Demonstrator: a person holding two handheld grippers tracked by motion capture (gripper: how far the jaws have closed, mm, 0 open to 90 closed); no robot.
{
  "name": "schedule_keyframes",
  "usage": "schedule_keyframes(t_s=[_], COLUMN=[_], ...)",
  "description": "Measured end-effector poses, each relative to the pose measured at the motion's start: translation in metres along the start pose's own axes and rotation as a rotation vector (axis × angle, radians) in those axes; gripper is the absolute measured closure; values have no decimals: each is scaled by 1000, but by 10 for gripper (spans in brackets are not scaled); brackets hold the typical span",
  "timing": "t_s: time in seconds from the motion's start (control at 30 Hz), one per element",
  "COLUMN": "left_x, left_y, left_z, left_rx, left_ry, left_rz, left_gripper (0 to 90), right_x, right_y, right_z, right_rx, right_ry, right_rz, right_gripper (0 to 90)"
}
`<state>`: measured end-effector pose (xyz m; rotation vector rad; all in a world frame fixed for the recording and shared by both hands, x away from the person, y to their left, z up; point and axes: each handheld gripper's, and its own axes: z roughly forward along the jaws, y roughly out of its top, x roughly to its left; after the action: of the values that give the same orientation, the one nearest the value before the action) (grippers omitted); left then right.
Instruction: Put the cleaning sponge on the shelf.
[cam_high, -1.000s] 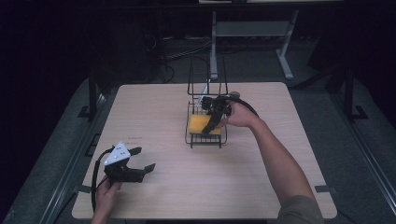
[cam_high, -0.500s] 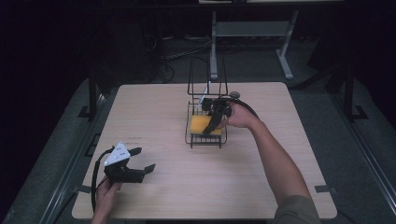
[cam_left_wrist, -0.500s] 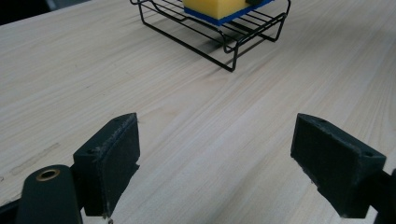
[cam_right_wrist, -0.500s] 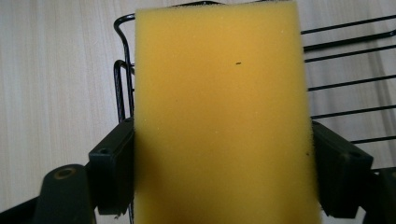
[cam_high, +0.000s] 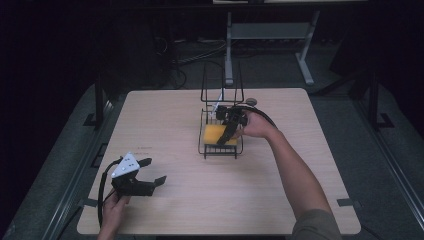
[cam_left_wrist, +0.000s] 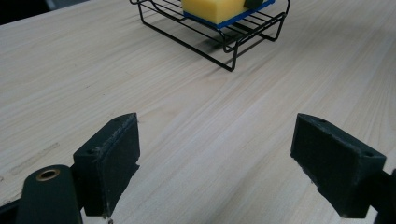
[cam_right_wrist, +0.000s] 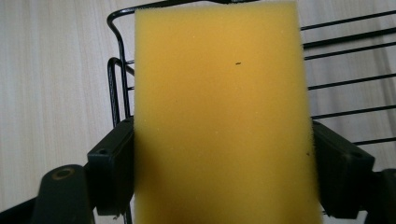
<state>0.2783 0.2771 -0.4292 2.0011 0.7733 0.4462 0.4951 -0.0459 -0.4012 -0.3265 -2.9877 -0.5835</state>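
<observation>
My right claw is gripping the yellow rectangular foam sponge, one jaw pressing each long side. The sponge is sitting inside the black wire rack, which is standing mid-worktop. My left claw is resting near the front left corner of the pale wooden worktop, jaws spread wide with nothing between them, well apart from the rack.
</observation>
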Motion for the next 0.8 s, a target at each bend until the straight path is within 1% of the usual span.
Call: schedule_keyframes(t_s=[0.4,0.57,0.7,0.8], left_x=[0,0,-1,0], left_y=[0,0,0,0], left_z=[0,-1,0,-1], left_rx=[-3,-4,-3,-5], left_ry=[-1,-1,-2,-3], left_rz=[-3,-3,-1,-2], left_gripper=[150,150,150,150], right_x=[0,1,2,2], right_y=[-1,0,-1,-1], right_z=[2,4,2,-1], right_rx=[9,14,7,-8], right_ry=[-2,-10,-13,-14], right_rz=[-1,-2,3,12], right_gripper=[197,180,171,171])
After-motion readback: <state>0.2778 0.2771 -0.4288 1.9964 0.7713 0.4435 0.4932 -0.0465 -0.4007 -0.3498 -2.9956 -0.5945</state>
